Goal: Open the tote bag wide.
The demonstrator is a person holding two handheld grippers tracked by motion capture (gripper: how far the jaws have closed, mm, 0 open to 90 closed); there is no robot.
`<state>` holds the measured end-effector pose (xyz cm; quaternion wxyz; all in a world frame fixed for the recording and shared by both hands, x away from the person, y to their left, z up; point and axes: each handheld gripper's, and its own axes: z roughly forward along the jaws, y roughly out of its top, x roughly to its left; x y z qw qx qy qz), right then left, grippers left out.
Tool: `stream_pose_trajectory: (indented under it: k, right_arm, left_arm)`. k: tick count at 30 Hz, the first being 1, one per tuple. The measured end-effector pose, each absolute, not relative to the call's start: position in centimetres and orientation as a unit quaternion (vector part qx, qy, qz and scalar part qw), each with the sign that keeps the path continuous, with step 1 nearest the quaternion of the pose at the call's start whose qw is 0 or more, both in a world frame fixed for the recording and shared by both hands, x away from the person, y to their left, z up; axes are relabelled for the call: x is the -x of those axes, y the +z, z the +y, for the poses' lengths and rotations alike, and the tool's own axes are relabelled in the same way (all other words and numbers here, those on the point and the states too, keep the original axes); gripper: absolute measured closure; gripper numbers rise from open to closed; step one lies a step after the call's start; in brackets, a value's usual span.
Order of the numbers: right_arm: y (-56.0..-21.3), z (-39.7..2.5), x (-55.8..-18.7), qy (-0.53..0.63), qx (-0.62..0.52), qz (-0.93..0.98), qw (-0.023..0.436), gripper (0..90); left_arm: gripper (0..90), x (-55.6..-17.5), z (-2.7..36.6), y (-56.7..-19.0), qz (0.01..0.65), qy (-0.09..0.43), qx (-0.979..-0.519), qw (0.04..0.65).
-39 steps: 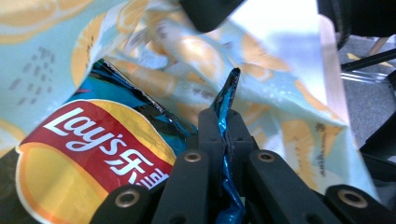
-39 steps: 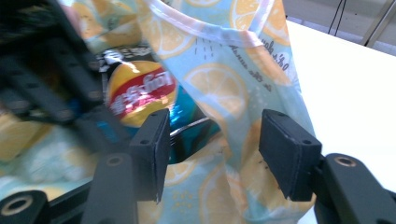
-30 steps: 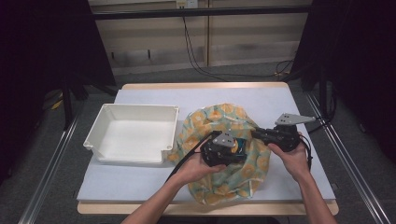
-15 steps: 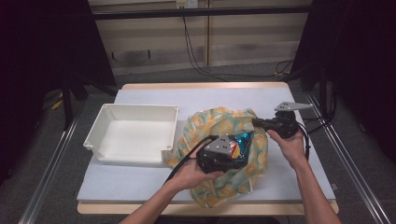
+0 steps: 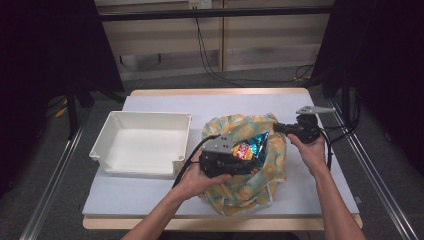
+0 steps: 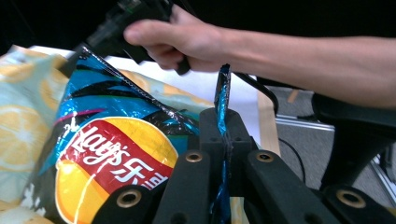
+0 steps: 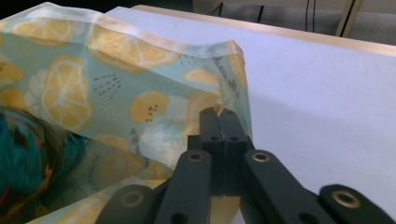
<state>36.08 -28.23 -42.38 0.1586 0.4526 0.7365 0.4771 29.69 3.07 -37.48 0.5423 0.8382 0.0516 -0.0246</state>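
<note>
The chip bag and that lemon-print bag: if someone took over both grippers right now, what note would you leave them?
Left gripper: shut on the edge seam of the shiny blue Lay's chip bag, held over the mouth of the lemon-print fabric bag.
Right gripper: shut on the fabric bag's rim, holding it up on the right side.
Empty white plastic bin sits to the left on the white-topped table.
Done: both grips secure.
Left: probably move the chip bag where it belongs, then release the rim.

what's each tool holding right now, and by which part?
Left tool: shut on the chip bag, pinching its side seam edge. Right tool: shut on the lemon-print bag, gripping the fabric rim at its opening.
</note>
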Motion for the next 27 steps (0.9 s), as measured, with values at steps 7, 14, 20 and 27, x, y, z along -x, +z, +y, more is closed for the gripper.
stream_pose_trajectory:
  k: [7,14,20,27]
  right_arm:
    - [-41.8,-26.8,-35.2,0.492,-0.417,0.749,0.152,90.0]
    - [-41.7,-26.5,-35.2,0.490,-0.416,0.751,0.150,90.0]
    - [-41.5,-26.3,-35.1,0.503,-0.411,0.747,0.144,90.0]
    - [-40.7,-26.3,-35.0,0.510,-0.406,0.744,0.146,90.0]
  left_arm:
    - [89.4,-31.1,3.1,-36.5,0.069,-0.022,-0.827,0.558]
    - [89.4,-32.7,2.9,-35.2,0.086,-0.017,-0.817,0.570]
    - [89.4,-33.9,2.8,-34.2,0.096,-0.018,-0.804,0.587]
    - [89.3,-34.6,2.6,-32.9,0.106,-0.004,-0.799,0.592]
